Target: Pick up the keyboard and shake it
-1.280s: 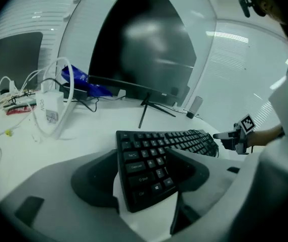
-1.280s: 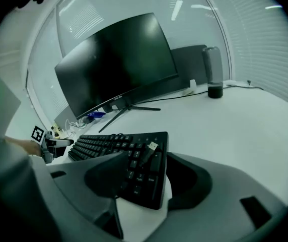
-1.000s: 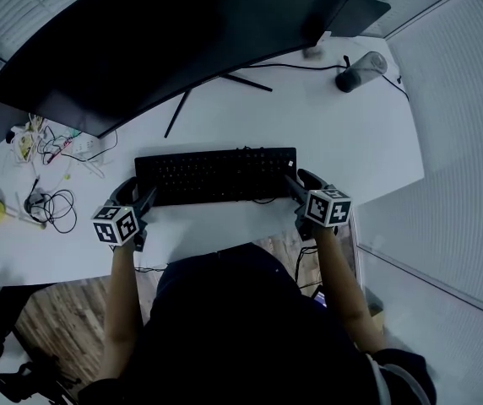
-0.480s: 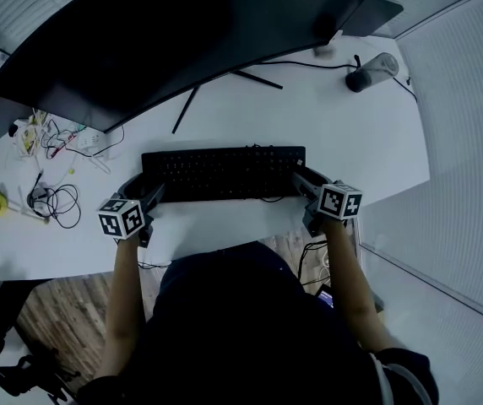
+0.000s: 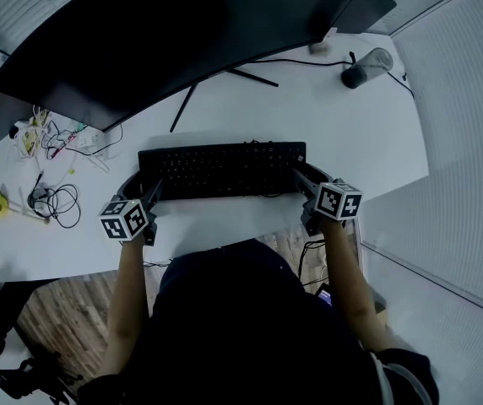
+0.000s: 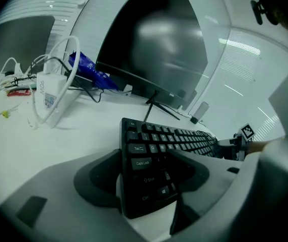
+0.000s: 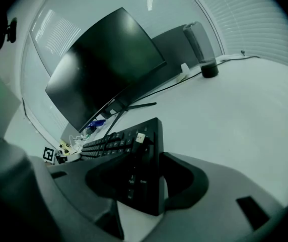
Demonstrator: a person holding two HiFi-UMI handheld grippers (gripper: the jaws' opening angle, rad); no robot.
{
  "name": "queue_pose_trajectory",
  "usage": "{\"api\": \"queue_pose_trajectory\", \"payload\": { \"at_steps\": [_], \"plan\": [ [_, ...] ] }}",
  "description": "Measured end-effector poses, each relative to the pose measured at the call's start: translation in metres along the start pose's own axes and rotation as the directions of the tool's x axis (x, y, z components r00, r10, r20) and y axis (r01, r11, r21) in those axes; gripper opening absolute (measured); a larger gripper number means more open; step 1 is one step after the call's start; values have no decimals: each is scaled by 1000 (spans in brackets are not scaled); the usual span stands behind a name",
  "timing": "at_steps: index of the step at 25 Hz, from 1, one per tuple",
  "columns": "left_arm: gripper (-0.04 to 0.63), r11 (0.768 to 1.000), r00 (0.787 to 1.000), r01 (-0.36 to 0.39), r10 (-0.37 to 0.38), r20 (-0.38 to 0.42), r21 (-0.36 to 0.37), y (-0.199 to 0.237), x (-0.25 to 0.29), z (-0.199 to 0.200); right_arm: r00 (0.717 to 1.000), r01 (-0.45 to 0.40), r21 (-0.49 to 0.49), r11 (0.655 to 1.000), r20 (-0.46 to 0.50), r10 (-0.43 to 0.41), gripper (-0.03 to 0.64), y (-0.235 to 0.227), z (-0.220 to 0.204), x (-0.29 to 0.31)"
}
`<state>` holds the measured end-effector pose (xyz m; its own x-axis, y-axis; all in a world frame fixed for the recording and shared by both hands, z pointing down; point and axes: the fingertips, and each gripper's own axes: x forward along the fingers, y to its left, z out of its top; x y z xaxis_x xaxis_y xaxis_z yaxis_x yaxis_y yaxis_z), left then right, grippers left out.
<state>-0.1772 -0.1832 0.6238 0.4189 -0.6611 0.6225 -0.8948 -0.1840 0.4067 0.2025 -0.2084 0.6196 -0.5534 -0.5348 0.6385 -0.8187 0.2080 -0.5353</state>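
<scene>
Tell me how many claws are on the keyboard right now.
2. The left claw is on the keyboard's left end. The right claw, its jaws just closing in, has the right end between them. Neither is hidden.

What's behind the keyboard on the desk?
Behind the keyboard, thin stand legs rest on the desk. The big dark monitor hangs over them and covers the desk farther back, so that part can't be seen.
</scene>
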Motion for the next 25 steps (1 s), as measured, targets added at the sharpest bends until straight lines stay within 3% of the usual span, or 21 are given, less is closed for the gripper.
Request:
{"api": "queue_pose_trajectory", "payload": {
  "at_steps": [7, 12, 19, 25],
  "plan": [
    [290, 1000, 992, 0, -4, 123, 28, -19, -19, 34, 993, 10, -90, 996, 120, 1, 218, 22, 39, -28],
    [290, 998, 975, 57, -52, 215, -17, -30, -29, 49, 974, 68, -203, 977, 225, -21, 216, 52, 79, -63],
    [290, 968, 925, 204, -142, 353, -147, -42, -29, 43, 932, 196, -399, 896, 360, -44, 196, 108, 131, -116],
    [290, 949, 896, 265, -176, 408, -173, -47, -34, 46, 904, 262, -472, 841, 424, -44, 196, 139, 145, -137]
  ]
}}
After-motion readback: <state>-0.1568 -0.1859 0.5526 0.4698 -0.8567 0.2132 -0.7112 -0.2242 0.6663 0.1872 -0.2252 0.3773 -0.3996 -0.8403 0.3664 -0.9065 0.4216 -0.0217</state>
